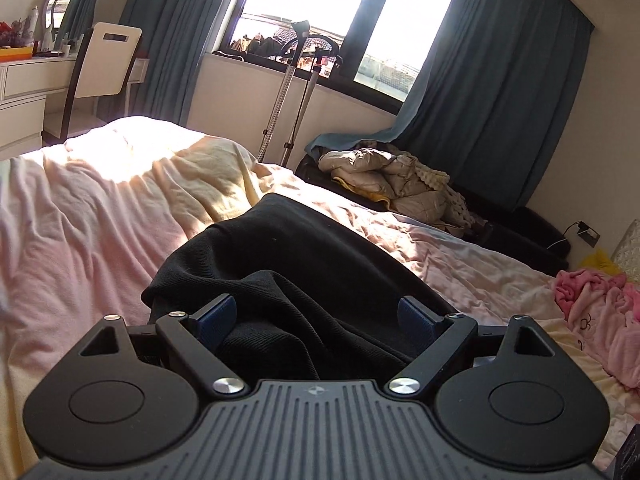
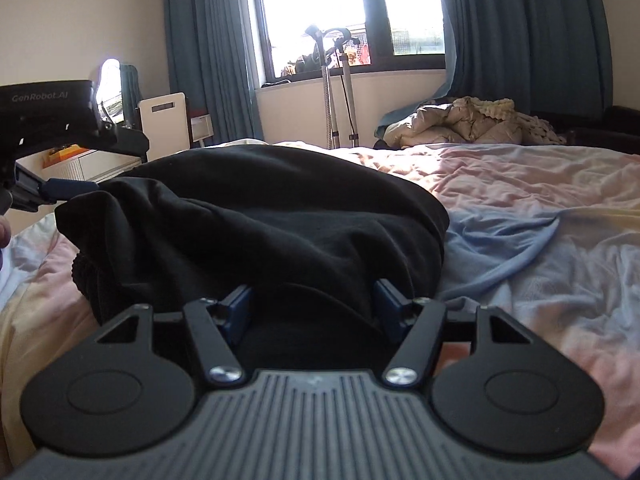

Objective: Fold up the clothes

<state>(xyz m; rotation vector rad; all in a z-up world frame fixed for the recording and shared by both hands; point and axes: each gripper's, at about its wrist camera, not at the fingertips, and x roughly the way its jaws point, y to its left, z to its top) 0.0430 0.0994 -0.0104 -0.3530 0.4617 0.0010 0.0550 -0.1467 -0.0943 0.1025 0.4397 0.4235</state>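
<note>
A black garment (image 1: 280, 248) lies bunched on the pink bed cover (image 1: 88, 208). My left gripper (image 1: 316, 316) is open wide over the garment's near end, with loose folds between its blue pads (image 1: 216, 316) and no squeeze on the cloth. In the right wrist view the same black garment (image 2: 260, 208) forms a mound. My right gripper (image 2: 314, 308) stands open at its near edge, a fold of cloth lying between the pads. The left gripper (image 2: 80, 190) shows at the far left, its blue finger at the garment's left corner.
Pink clothes (image 1: 592, 312) lie on the bed to the right. A beige padded jacket (image 1: 400, 176) is heaped on a dark sofa beyond the bed. A metal stand (image 1: 288, 92) is by the window, a chair (image 1: 108, 60) and desk at far left. A blue sheet fold (image 2: 500, 240) lies right of the garment.
</note>
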